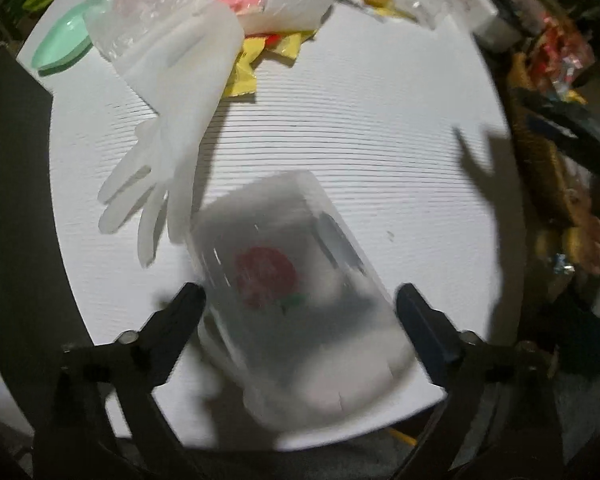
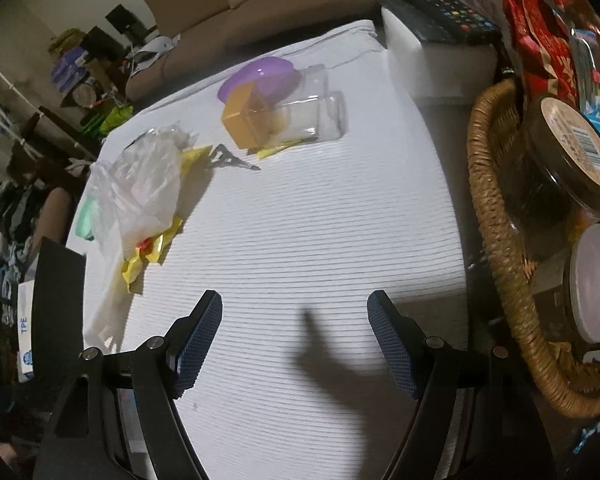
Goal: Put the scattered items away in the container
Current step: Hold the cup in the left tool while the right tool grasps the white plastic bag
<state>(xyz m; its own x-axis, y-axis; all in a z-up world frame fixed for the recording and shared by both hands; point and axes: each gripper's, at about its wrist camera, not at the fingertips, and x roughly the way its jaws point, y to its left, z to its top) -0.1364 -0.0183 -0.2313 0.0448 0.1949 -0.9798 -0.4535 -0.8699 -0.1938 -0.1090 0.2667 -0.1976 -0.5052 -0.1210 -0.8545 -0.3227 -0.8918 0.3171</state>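
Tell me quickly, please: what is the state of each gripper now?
Left gripper: open wide around the blurred clear plastic box with a rose print; whether it grips the box cannot be told.
Right gripper: open, holding nothing, over the white cloth.

Ribbed white cloth [image 2: 300, 220], purple lid [image 2: 260, 78], yellow wrappers [image 1: 246, 70].

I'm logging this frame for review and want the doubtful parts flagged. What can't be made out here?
- Clear box with the red rose print, left wrist view: motion-blurred, so its contents and any contact with the left gripper can't be judged.
- Wicker basket, right wrist view: cut off by the right edge.
- Jar label, right wrist view: text too small to read.
- Yellow wrappers, right wrist view: partly hidden under the crumpled clear plastic bag.
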